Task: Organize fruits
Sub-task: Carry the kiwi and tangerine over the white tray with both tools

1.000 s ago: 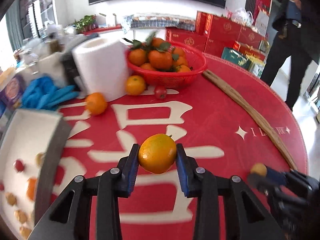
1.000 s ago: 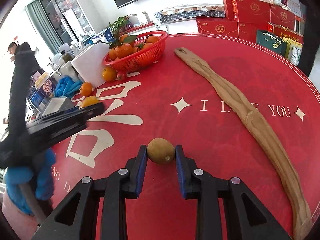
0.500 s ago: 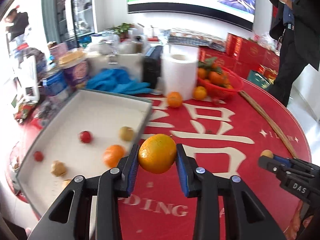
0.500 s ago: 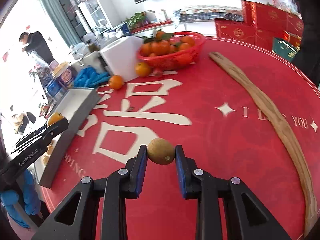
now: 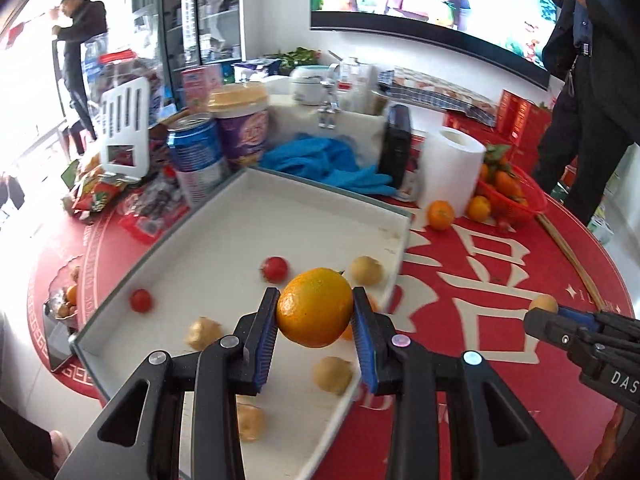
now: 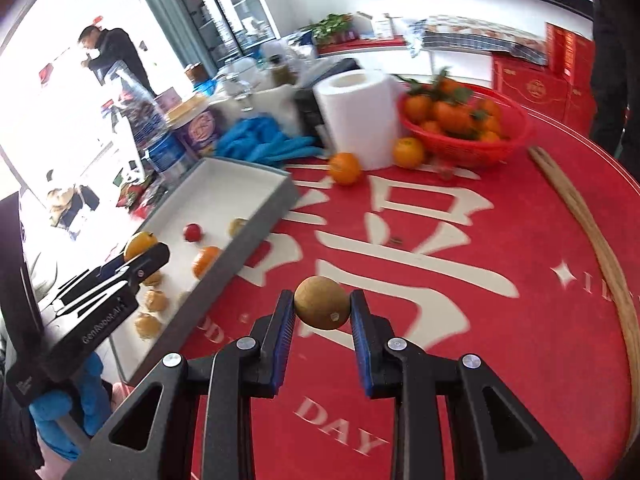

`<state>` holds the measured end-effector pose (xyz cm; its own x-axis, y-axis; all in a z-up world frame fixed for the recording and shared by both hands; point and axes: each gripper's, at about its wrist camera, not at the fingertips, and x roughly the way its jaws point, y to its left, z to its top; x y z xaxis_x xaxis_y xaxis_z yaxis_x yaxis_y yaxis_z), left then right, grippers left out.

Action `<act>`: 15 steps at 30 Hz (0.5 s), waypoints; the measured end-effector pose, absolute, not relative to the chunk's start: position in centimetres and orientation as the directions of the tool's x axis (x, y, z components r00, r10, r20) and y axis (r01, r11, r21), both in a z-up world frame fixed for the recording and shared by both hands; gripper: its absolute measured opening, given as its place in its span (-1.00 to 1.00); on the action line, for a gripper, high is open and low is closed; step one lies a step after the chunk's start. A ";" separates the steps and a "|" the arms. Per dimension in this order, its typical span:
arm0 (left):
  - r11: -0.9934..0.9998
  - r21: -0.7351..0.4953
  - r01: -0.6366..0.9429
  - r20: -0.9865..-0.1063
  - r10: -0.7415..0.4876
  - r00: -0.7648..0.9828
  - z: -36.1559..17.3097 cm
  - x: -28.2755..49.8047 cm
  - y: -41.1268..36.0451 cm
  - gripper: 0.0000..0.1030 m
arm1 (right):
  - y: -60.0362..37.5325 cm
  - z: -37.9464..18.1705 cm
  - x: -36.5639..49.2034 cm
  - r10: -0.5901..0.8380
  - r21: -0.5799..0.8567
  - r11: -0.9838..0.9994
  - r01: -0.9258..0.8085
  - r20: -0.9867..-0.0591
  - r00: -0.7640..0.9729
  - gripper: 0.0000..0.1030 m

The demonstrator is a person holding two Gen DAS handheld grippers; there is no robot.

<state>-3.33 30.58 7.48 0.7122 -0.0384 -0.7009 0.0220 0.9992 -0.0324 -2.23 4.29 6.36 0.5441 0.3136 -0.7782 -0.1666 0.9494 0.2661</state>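
The left gripper (image 5: pixel 315 312) is closed on an orange (image 5: pixel 314 307), both blue pads pressed against its sides, low in the centre of the left wrist view. It holds the fruit above the near right part of a white tray (image 5: pixel 224 240) with a grey rim. In the tray lie two small red fruits (image 5: pixel 275 269), several brown round fruits (image 5: pixel 366 270) and another orange (image 6: pixel 205 261), the last seen best in the right wrist view at centre left.

The right gripper (image 6: pixel 322 314) is closed on a brown round fruit (image 6: pixel 322 308), low in the centre of its own view, over the red tablecloth (image 6: pixel 460 280) with large cream characters, to the right of the tray.

Beyond the tray's far corner, blue gloves (image 5: pixel 328 160) lie crumpled beside a white paper roll (image 5: pixel 450 168). Two loose oranges (image 5: pixel 440 215) sit on the cloth at the foot of the roll. Just right of them stands a red basket (image 6: pixel 468 148) filled with leafy oranges. A long wooden stick (image 6: pixel 592 240) lies along the right edge of the cloth. At the upper left of the left wrist view stand a blue can (image 5: pixel 196 156) and a purple cup (image 5: pixel 242 124).
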 end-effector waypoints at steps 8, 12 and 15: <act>0.998 -0.036 -0.057 -0.702 0.016 0.712 6.5 -2.9 34.3 -0.25 | 9.6 6.4 -0.6 0.345 0.249 0.936 -0.249 -0.789 0.508 -0.44; 0.995 -0.034 -0.097 -0.711 0.044 0.702 5.7 -2.7 35.9 -0.25 | 12.2 6.4 0.0 0.355 0.234 0.928 -0.291 -0.794 0.493 -0.44; 0.992 -0.033 -0.121 -0.720 0.061 0.692 4.9 -2.5 36.9 -0.25 | 14.1 6.2 0.6 0.364 0.225 0.919 -0.323 -0.797 0.481 -0.44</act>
<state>-2.55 36.88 4.93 0.6916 0.0605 -0.7197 -0.1215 0.9920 -0.0333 0.58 14.11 6.19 0.4810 0.3643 -0.7975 -0.3226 0.9193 0.2254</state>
